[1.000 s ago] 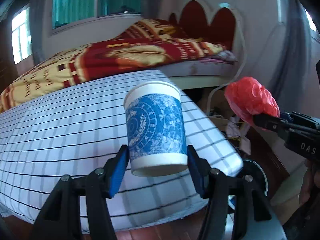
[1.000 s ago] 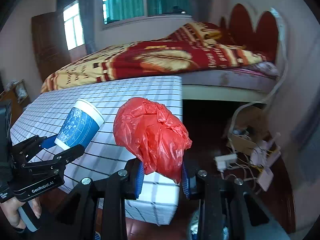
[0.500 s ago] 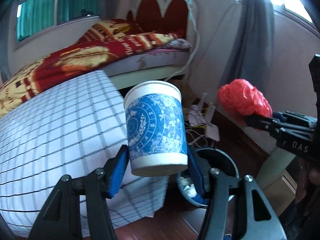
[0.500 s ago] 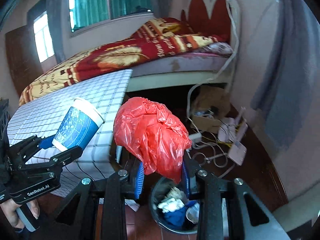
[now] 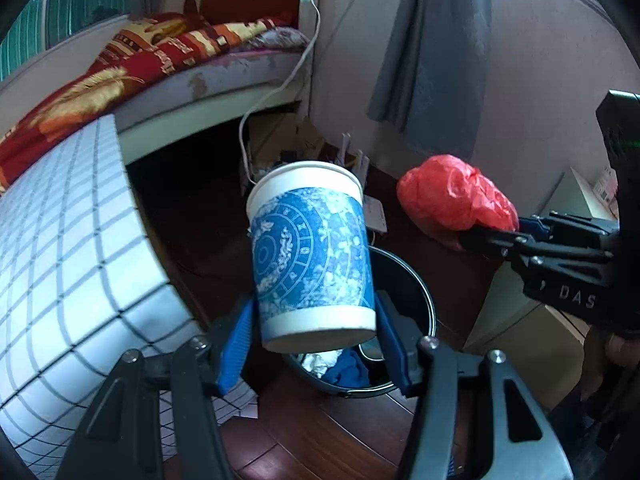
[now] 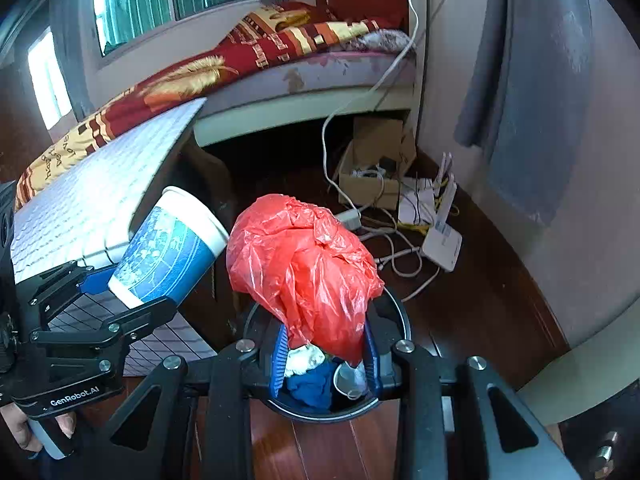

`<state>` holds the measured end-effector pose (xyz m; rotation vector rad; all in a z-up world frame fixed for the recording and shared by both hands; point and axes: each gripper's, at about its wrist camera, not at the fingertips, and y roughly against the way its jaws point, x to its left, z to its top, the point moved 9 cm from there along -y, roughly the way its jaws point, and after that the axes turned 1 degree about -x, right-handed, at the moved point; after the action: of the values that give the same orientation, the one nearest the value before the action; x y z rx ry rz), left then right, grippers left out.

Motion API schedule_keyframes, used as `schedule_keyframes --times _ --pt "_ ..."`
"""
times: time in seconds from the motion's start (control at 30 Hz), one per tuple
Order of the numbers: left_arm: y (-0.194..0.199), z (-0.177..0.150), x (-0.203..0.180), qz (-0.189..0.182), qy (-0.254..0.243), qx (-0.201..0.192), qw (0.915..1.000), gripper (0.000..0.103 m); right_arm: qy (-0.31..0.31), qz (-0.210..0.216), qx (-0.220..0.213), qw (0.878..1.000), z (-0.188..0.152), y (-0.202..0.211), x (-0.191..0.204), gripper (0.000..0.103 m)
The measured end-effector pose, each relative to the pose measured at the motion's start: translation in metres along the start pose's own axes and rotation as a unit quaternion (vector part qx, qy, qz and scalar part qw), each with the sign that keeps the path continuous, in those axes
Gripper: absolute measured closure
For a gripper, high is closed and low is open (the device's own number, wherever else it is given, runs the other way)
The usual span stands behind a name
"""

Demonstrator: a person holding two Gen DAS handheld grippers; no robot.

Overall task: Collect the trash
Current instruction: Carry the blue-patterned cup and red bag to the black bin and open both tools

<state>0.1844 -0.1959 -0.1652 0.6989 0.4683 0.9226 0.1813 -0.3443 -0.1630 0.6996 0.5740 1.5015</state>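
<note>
Nearly there: left gripper (image 5: 316,344) clamps paper cup (image 5: 310,252), right gripper (image 6: 324,364) pinches red plastic bag (image 6: 304,272), both above black bin (image 6: 394,316) on floor. Bin already holds scraps. Left: release both inside.

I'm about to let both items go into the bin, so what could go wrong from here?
1. The paper cup in the left hand-held gripper sits over the near rim of the trash bin; dropped now, it may clip the rim and roll onto the floor.
2. The red plastic bag in the right hand-held gripper is light and bulky; it may cling to the pads or settle on top.
</note>
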Motion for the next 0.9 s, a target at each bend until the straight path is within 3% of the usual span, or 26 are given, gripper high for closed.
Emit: schedule_keyframes --times 0.17,0.5,0.57,0.6,0.63,0.67,0.7,0.77,0.9 --pt "-0.025 -0.009 -0.006 -0.017 0.010 0.010 0.9998 0.044 -0.005 -0.001 0.018 1.000 -0.020 -0.023 -0.015 0.070" --pt "-0.080 -0.036 -0.018 -0.030 0.017 0.075 0.9966 0.043 0.000 0.007 0.072 0.997 -0.053 -0.079 -0.028 0.069" --pt "-0.091 -0.038 -0.016 -0.034 0.025 0.085 0.9954 0.036 0.006 0.014 0.077 0.997 -0.055 -0.088 -0.027 0.069" --pt "-0.097 -0.038 -0.012 -0.027 0.028 0.092 0.9950 0.026 0.013 0.018 0.076 0.997 -0.055 -0.093 -0.027 0.060" --pt "-0.105 -0.043 -0.003 0.019 0.023 0.104 0.9942 0.006 0.022 0.015 0.078 0.997 -0.057 -0.100 -0.029 0.029" --pt "-0.109 -0.047 0.005 0.054 0.022 0.105 0.9927 0.002 0.029 -0.010 0.089 0.996 -0.062 -0.111 -0.038 0.010" --pt "-0.111 -0.050 0.009 0.053 0.031 0.112 0.9918 0.002 0.029 -0.027 0.093 0.995 -0.065 -0.117 -0.045 0.000" --pt "-0.112 -0.057 0.015 0.055 0.048 0.124 0.9895 0.000 0.018 -0.030 0.095 0.995 -0.068 -0.120 -0.055 0.000" --pt "-0.102 -0.060 0.021 0.081 0.053 0.108 0.9894 0.000 -0.002 -0.042 0.076 0.996 -0.067 -0.113 -0.068 0.000"
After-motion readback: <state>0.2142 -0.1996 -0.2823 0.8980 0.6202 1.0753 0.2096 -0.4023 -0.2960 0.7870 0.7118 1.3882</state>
